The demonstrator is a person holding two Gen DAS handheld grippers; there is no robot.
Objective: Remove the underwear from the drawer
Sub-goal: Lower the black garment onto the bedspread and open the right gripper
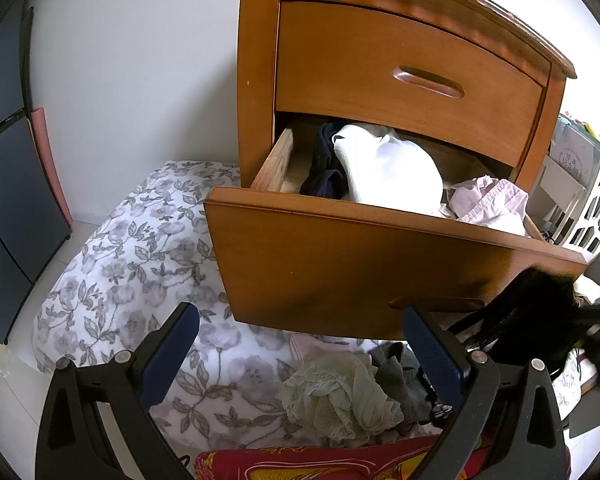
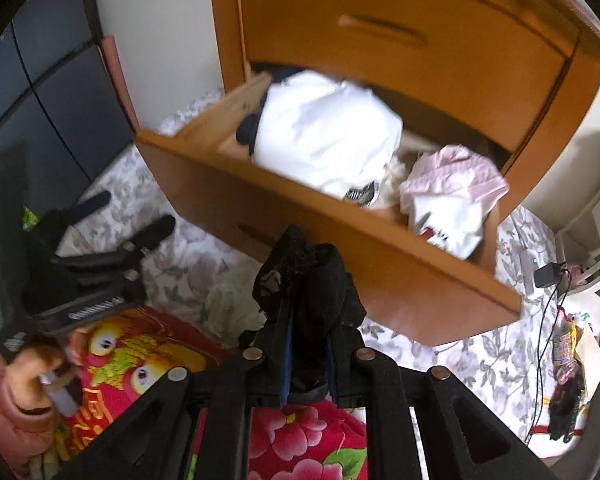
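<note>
The right hand-held gripper (image 2: 308,344) pinches black underwear (image 2: 300,280) between its nearly closed fingers, just in front of the open drawer (image 2: 300,232), apparently clear of it. The left hand-held gripper (image 1: 300,344) hangs spread and empty below the drawer.
</note>
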